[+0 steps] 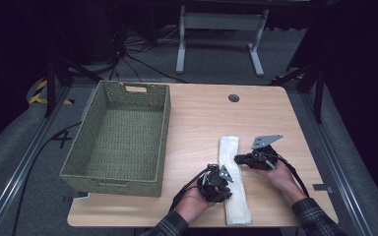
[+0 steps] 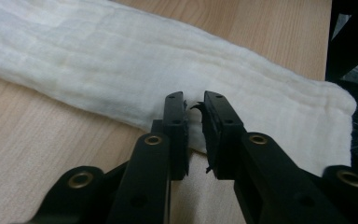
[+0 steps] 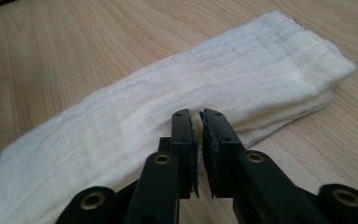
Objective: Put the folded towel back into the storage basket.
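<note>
**High view: cloth folded, basket not yet filled**

A long folded white cloth (image 1: 235,180) is seen lying on the table (image 1: 197,118), right of the green basket (image 1: 120,140). Its edges are touched by the left gripper (image 1: 222,181) and right gripper (image 1: 238,159). Both jaws are almost closed, with nothing clearly pinched. The cloth may be meant for the basket; that step looks undone.

Left gripper (image 1: 225,175) held low in the left hand (image 1: 195,199), jaws nearly closed with a thin gap, right gripper (image 1: 240,159) held likewise in the right hand (image 1: 280,174), tips turned toward each other
</note>
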`<state>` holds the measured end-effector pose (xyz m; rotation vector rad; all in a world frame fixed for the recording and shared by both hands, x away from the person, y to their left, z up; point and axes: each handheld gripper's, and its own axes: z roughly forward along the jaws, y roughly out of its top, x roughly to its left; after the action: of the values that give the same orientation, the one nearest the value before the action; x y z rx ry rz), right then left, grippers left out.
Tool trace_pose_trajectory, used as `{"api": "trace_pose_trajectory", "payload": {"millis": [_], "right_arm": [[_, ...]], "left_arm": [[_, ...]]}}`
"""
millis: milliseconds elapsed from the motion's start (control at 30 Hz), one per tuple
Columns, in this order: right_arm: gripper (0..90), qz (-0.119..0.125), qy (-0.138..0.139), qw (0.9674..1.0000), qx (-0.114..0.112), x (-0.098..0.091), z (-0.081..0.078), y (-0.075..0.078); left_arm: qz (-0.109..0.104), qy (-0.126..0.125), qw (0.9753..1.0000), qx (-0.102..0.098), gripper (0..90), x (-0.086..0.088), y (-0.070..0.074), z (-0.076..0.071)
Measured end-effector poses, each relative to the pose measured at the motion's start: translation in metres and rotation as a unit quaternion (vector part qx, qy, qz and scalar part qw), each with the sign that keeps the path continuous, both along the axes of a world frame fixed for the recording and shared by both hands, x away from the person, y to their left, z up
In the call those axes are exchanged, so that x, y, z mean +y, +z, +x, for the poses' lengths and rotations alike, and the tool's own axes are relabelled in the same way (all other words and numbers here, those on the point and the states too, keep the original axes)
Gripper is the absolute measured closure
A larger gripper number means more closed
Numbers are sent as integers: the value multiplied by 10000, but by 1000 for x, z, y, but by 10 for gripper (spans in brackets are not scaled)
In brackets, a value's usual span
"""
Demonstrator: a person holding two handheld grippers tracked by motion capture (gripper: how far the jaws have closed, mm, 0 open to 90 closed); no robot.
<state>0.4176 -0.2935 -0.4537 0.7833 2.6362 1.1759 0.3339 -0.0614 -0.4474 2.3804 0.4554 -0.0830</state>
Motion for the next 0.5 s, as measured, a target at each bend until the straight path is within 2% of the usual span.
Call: {"api": "trace_pose_trajectory", "payload": {"millis": [200, 300, 400, 500], "right_arm": [[680, 145, -96, 9998, -17, -8, -4, 4], [620, 163, -134, 9998, -13, -12, -6, 5], [566, 121, -142, 9998, -26, -17, -10, 6], [511, 101, -138, 9999, -7, -23, -15, 6]], "left_arm": [[-32, -112, 9999, -117, 631, 2, 4, 3], [-63, -220, 9997, -87, 555, 0, 5, 5], [-70, -393, 9990, -185, 464, -2, 5, 7], [-118, -449, 9987, -208, 404, -5, 6, 8]]}}
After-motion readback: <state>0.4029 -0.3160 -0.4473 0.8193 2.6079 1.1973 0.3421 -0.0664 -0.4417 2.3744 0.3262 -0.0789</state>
